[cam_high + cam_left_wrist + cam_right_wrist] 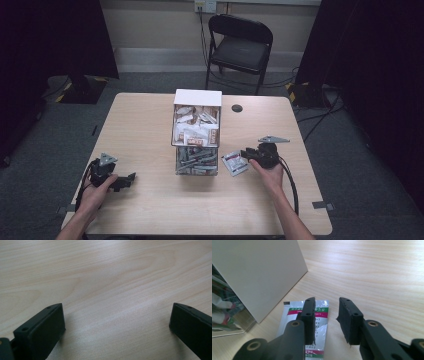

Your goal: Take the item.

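Note:
A tall clear box (196, 135) with a white top stands mid-table, stuffed with small sachets in two tiers. One white sachet (234, 162) with red and green print lies flat on the table just right of the box. My right gripper (245, 154) hovers at that sachet, pointing left toward the box. In the right gripper view its jaws (327, 301) stand a little apart with nothing between them; the left jaw covers part of the sachet (293, 310), and the box's wall (262, 272) is close on the left. My left gripper (131, 177) rests at the near left, open wide over bare wood (117, 306).
A small black round disc (237, 108) lies on the table (150, 120) behind the box. A black folding chair (240, 45) stands beyond the far edge. Dark curtains hang at both sides. Cables run on the floor at right.

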`<state>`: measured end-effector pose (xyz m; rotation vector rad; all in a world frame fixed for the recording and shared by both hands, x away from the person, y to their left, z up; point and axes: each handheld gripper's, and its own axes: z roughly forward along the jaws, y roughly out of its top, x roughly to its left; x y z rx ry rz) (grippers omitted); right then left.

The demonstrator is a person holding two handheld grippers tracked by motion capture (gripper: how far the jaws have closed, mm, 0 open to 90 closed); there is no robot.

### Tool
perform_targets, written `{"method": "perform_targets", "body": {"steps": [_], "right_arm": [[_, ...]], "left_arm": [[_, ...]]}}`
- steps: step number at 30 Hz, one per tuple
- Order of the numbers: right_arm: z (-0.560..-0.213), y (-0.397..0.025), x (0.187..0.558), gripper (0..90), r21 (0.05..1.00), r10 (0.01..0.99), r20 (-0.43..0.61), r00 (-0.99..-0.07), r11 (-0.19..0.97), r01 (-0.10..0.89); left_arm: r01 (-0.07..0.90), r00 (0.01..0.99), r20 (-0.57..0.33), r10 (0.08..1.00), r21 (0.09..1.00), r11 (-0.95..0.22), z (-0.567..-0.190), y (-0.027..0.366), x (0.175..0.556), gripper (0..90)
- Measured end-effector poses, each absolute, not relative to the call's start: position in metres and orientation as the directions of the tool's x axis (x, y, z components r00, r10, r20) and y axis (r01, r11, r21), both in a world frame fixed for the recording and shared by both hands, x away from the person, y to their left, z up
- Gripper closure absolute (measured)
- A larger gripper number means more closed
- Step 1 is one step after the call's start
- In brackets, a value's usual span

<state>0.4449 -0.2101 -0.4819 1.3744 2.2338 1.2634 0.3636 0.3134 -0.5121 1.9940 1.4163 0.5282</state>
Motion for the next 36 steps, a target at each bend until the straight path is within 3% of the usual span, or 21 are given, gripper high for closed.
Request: {"method": "perform_targets", "body": {"steps": [5,13,26,36], "right_arm": [[-0.472,-0.216,0.439,63.3,0.775,0.81,0.235,-0.537,0.177,0.606],[-0.459,-0.228,0.427,51.4,0.783,0.81,0.239,-0.535,0.166,0.6],[-0.439,-0.254,0.396,25.7,0.802,0.835,0.217,-0.506,0.143,0.58],[-0.433,-0.28,0.371,16.8,0.803,0.868,0.212,-0.45,0.107,0.586]], "left_arm": [[0.687,0.342,-0.034,0.939,0.691,-0.225,-0.512,0.313,0.364,0.0],[0.687,0.342,-0.034,0.939,0.691,-0.225,-0.512,0.313,0.364,0.0],[0.687,0.341,-0.038,0.939,0.692,-0.222,-0.512,0.313,0.364,0.0],[0.687,0.342,-0.034,0.939,0.691,-0.225,-0.512,0.313,0.364,0.0]]}}
